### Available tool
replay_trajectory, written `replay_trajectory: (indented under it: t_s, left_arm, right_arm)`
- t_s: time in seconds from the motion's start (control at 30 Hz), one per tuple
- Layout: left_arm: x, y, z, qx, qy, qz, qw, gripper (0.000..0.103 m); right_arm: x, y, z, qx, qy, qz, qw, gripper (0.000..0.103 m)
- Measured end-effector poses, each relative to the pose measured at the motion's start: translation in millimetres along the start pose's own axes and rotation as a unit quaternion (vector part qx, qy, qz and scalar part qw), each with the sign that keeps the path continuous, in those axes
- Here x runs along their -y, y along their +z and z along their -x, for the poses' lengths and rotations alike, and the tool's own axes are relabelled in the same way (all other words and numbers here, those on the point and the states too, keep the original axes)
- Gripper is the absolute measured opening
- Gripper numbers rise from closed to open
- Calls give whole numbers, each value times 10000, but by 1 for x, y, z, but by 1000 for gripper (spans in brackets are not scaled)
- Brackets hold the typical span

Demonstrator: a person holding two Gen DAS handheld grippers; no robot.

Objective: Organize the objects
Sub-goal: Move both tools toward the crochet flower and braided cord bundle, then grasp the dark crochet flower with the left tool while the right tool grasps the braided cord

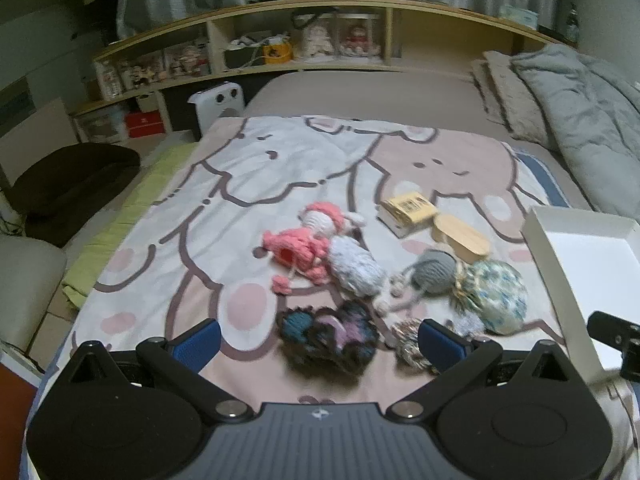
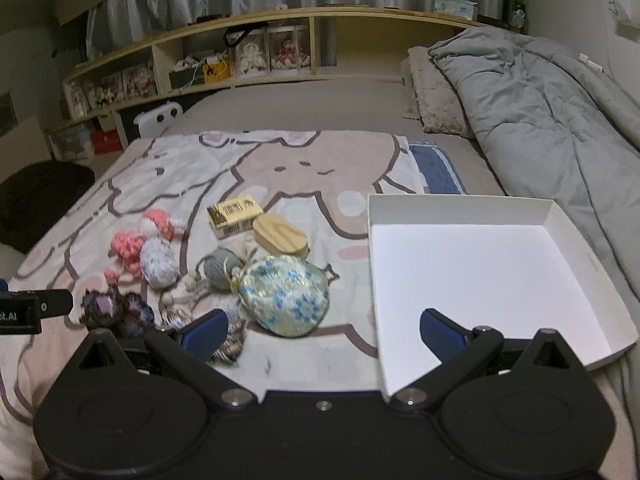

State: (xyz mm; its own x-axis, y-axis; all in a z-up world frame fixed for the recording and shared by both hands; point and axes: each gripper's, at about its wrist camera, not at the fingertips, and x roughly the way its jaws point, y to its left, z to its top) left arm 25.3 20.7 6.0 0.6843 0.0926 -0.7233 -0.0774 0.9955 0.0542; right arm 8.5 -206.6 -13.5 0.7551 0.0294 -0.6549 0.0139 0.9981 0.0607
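Several small things lie on a cartoon blanket [image 1: 240,184] on a bed: a pink crochet doll [image 1: 304,240], a white knitted piece [image 1: 354,266], a dark knitted piece [image 1: 328,334], a grey knitted mouse [image 1: 434,272], a floral pouch [image 1: 492,296], a yellow box [image 1: 408,210] and a wooden oval [image 1: 460,238]. My left gripper [image 1: 320,340] is open, just above the dark knitted piece. My right gripper [image 2: 320,332] is open and empty, over the blanket by the near left corner of an empty white box [image 2: 480,264]. The pouch [image 2: 286,296] lies left of that box.
A grey duvet [image 2: 540,120] and a pillow [image 2: 432,96] lie at the right of the bed. A wooden shelf [image 1: 320,40] with dolls and boxes runs behind it. A dark cushion [image 1: 76,184] and a white fan heater [image 1: 218,102] stand at the left.
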Motion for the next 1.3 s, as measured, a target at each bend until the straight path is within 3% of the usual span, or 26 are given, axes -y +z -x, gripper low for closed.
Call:
replay_trajectory:
  t_s: [0.4, 0.57, 0.9, 1.3]
  left_arm:
    - [-29, 21, -42, -225, 102, 341, 9991, 103]
    - [-28, 23, -59, -462, -92, 348, 9983, 103]
    - [-10, 19, -93, -792, -11, -251, 9965, 103]
    - [-21, 13, -103, -1130, -272, -13, 9932, 103]
  right_arm:
    - [-26, 16, -27, 23, 296, -98, 9995, 103]
    - [-38, 11, -47, -197, 397, -214, 9988, 103]
    - [-61, -17, -91, -612, 734, -689, 9930, 103]
    - [-79, -32, -133, -1170, 807, -735, 9871, 103]
